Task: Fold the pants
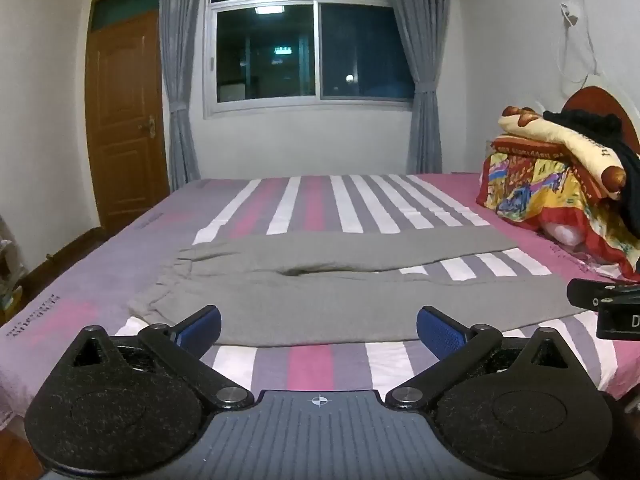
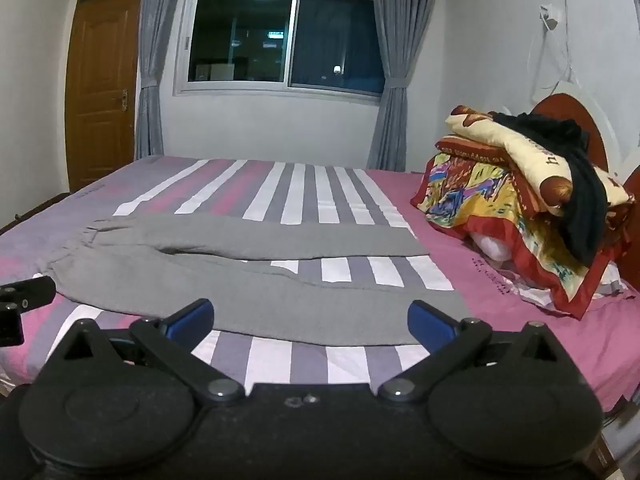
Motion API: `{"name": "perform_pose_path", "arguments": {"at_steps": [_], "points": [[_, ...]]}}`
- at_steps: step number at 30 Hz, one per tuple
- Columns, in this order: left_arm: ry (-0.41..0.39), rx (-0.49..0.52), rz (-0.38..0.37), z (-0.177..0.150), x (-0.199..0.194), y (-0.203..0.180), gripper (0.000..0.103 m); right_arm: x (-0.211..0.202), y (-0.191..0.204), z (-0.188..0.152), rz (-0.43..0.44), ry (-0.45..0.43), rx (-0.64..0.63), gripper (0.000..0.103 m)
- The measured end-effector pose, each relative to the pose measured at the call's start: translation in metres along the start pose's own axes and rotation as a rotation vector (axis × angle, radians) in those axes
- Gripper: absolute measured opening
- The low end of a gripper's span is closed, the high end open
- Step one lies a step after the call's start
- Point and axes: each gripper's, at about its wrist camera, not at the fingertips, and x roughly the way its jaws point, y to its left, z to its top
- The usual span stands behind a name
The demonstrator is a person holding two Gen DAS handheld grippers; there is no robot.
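While both grippers hover at the near edge of the striped bed (image 1: 312, 364), gray pants (image 1: 340, 280) lie flat across it, legs apart — left gripper (image 1: 318, 326) fingers spread wide, empty; right gripper (image 2: 310, 318) same

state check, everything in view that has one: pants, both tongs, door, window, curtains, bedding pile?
gray pants: unfolded, flat on the bed, legs spread apart
left tongs: open, holding nothing
right tongs: open, holding nothing
door: closed
window: looks closed, dark outside
curtains: drawn open to the sides
bedding pile: stacked, black garment draped over it
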Motion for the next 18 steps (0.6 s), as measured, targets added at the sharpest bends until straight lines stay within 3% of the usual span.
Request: {"name": "perform_pose_path", "arguments": {"at_steps": [18], "points": [[0.027,-0.001,-0.01,0.008,-0.005,-0.002,0.103,-0.005,0.001,0.002,-0.019,-0.003,0.007,0.103]]}}
